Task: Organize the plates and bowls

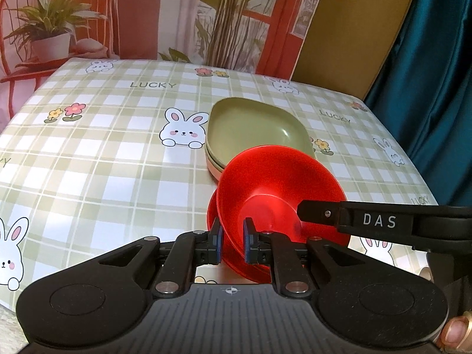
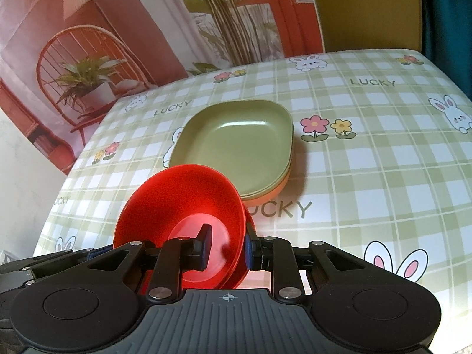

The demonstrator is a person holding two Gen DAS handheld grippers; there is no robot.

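Two nested red bowls [image 1: 277,188] hang tilted just above the checked tablecloth, in front of a stack of green oblong plates [image 1: 253,129]. My left gripper [image 1: 233,244] is shut on the bowls' near rim, one pad inside and one outside. In the right wrist view my right gripper [image 2: 225,247] is shut on the opposite rim of the red bowls [image 2: 183,206], its left finger inside the bowl. The green plates [image 2: 236,138] rest on an orange plate [image 2: 274,194]. One finger [image 1: 318,214] of the right gripper reaches into the bowl from the right.
The table [image 1: 103,162] wears a green plaid cloth with rabbits and flowers. Behind it hangs a printed backdrop [image 1: 132,14] showing a chair and plants. A teal curtain [image 1: 436,73] hangs at the right. A person's ringed finger [image 1: 454,333] shows at the lower right corner.
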